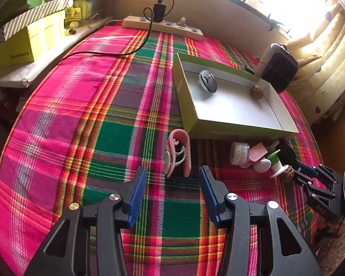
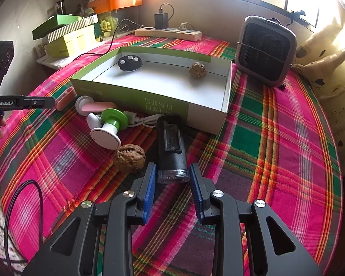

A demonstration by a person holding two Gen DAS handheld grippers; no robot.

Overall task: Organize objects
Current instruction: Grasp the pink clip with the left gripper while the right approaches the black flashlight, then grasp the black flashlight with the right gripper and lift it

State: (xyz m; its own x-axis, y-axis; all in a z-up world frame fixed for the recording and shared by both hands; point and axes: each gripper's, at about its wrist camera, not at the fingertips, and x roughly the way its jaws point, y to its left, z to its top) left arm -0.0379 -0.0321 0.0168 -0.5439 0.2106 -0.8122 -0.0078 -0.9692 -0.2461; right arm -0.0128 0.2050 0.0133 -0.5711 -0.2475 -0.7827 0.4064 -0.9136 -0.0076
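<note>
My right gripper [image 2: 172, 177] is shut on the clear end of a black oblong device [image 2: 171, 142], which lies on the plaid cloth in front of the green-sided box [image 2: 131, 96]. A walnut [image 2: 129, 158] rests just left of that device. Beyond it lie a green and white spool [image 2: 110, 126], a white cable [image 2: 147, 120] and a pink piece [image 2: 99, 107]. Inside the box sit a round grey gadget [image 1: 208, 81] and another walnut [image 1: 256, 92]. My left gripper [image 1: 172, 170] stands open just short of a pink clip [image 1: 179, 153], with nothing between its pads.
A power strip [image 1: 163, 26] with a black charger lies at the back edge. A dark fan [image 2: 265, 50] stands to the right of the box. Stacked boxes [image 1: 30, 39] fill a side shelf on the left. A curtain [image 2: 329, 69] hangs at the right.
</note>
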